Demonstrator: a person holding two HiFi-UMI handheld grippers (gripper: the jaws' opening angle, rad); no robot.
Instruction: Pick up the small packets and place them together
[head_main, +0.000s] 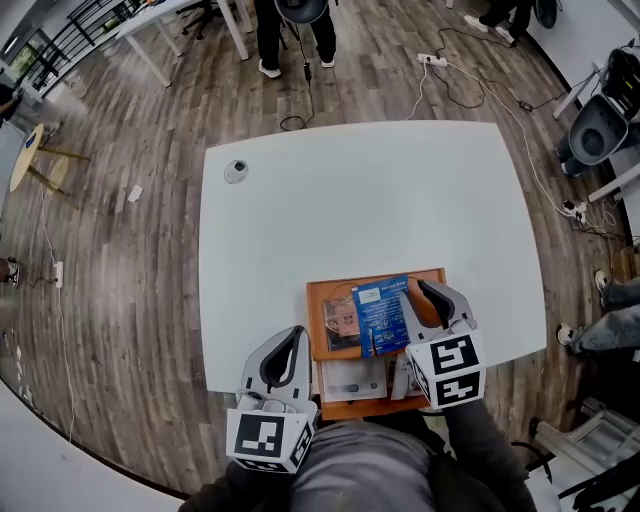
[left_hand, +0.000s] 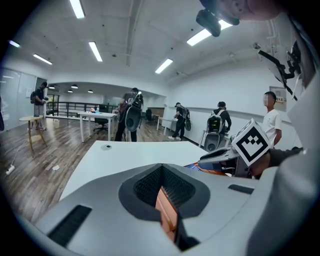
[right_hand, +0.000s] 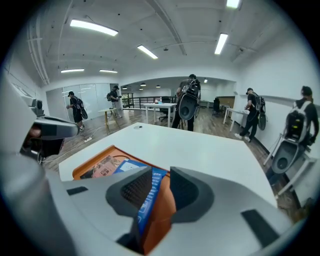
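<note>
Blue packet (right_hand: 148, 197) sits betw. the right gripper's (right_hand: 162, 176) parted jaws, leaning on one pad, clear of the other, in the orange tray (head_main: 325, 295) by a brown packet (head_main: 342, 322); left gripper (left_hand: 161, 172) closed, empty; prob. the release step, next needs a clean pull-back w/o dragging it.

White table (head_main: 360, 200) on wood floor (head_main: 120, 290). Orange tray (head_main: 330, 288) at the table's near edge. Small round object (head_main: 236, 171) near its far left corner. Paper scrap (head_main: 134, 193) on the floor, left of the table. Power strip (head_main: 432, 60) with trailing cables beyond the far edge. Person (head_main: 268, 40) standing there. Grey chair (head_main: 600, 128) at right. Ceiling strip lights (right_hand: 93, 27) on.
</note>
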